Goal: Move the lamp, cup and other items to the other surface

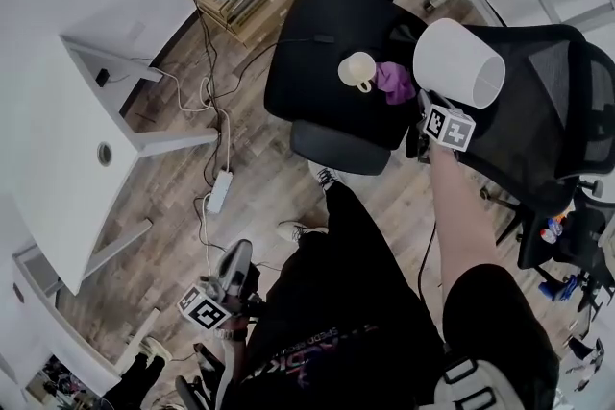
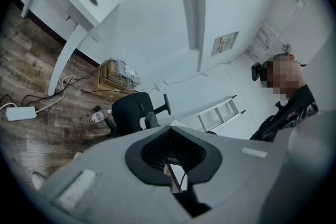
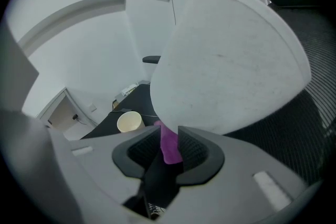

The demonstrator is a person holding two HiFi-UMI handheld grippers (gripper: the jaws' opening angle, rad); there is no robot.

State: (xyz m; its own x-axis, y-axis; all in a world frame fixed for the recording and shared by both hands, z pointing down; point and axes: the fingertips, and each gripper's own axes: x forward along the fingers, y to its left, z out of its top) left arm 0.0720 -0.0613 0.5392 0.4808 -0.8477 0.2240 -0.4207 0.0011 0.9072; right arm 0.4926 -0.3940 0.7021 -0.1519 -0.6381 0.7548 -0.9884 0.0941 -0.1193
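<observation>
Firmly, lamp (image 3: 231,55) stem clamped between right gripper (image 3: 169,136) jaws — white shade just above

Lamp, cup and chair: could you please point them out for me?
lamp (image 1: 459,62), head view, on its white shade.
cup (image 1: 357,69), head view, just inside its rim.
chair (image 1: 307,58), head view, on a bare part of its black seat.

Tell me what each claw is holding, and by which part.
The right claw grips the lamp by the purple part just under its white shade. The left claw is shut and holds nothing.
</observation>
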